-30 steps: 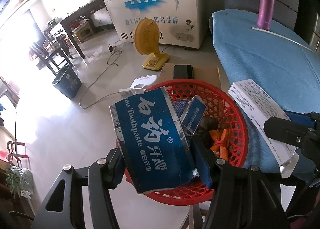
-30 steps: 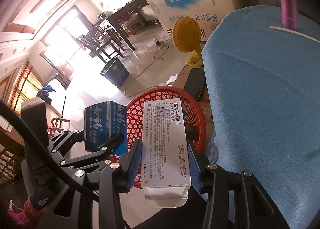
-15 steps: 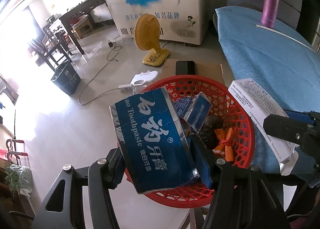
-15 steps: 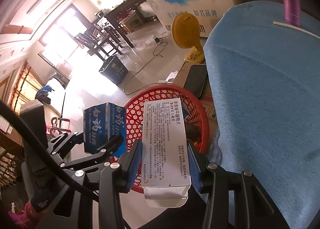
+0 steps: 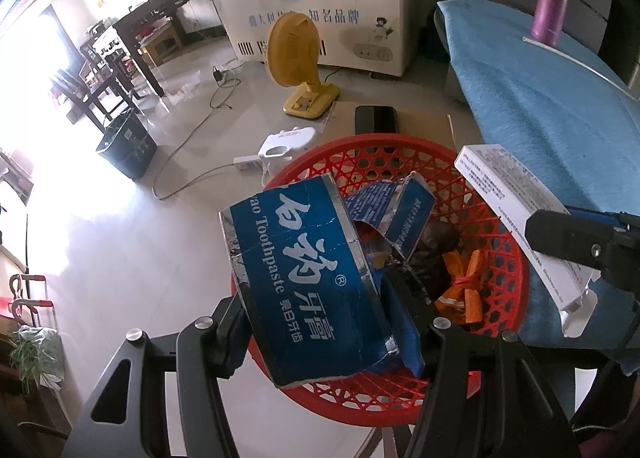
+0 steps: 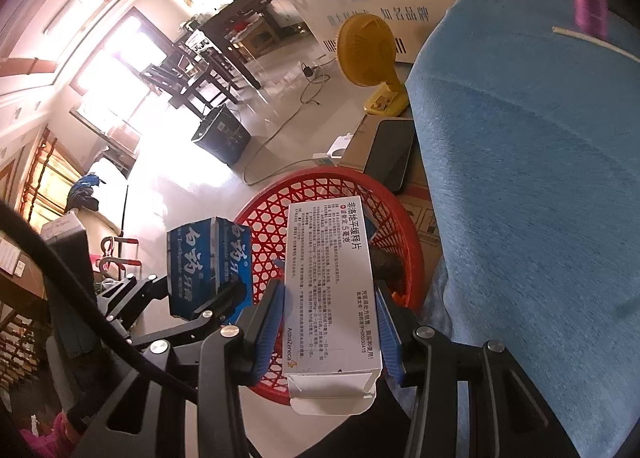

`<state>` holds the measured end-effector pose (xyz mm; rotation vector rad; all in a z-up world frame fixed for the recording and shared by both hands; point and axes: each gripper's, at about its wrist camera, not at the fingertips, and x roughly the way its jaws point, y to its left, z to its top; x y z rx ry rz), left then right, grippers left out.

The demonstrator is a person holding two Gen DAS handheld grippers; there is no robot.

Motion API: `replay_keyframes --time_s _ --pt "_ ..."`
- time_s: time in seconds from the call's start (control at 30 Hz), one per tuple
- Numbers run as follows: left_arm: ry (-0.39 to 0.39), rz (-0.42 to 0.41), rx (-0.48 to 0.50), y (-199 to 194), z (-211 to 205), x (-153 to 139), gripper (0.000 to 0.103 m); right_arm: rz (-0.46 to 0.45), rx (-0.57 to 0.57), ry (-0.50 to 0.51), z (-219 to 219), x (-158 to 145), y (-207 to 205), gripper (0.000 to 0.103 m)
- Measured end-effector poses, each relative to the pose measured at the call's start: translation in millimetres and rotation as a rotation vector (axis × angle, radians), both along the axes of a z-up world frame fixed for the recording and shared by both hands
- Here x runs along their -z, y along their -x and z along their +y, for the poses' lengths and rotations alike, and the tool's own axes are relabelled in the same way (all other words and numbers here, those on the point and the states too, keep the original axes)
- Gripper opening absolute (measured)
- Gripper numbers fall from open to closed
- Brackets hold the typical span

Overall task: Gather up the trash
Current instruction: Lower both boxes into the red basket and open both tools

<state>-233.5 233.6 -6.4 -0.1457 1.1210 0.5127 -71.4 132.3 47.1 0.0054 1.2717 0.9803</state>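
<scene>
Left tool [image 5: 320,322]: clamped on blue toothpaste box [image 5: 304,278], above red basket [image 5: 508,258].
Right tool [image 6: 330,322]: clamped on white medicine box [image 6: 330,290], over basket rim.

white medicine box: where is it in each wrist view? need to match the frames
Left wrist: white medicine box at right edge, over the red basket's right rim, held in the right claw.
Right wrist: centre-bottom, clamped between the blue pads, above the basket.
Shared landmark: yellow fan on the floor beyond the basket.
</scene>
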Motion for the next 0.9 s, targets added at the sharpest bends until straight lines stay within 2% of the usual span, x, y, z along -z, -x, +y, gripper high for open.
replay_keyframes --time_s 0.3,0.4,0.63,0.9 --pt "0.001 0.001 -0.009 -0.4 6.1 0.5 0.063 0.025 0.006 -0.016 3.5 2.6 -1.7 0.051" --pt "0.004 0.001 -0.007 -0.2 3.1 -2.0 0.063 0.03 0.014 -0.03 -2.7 -1.4 -3.6 0.058" --pt "-0.019 -0.012 0.008 3.2 -10.8 -16.5 0.064 0.011 0.08 -0.055 -28.8 -13.1 -6.1 0.059" --pt "-0.048 -0.055 0.071 -3.0 -45.9 -44.3 0.065 -0.103 0.157 -0.093 -71.0 -49.2 -8.4 0.059"
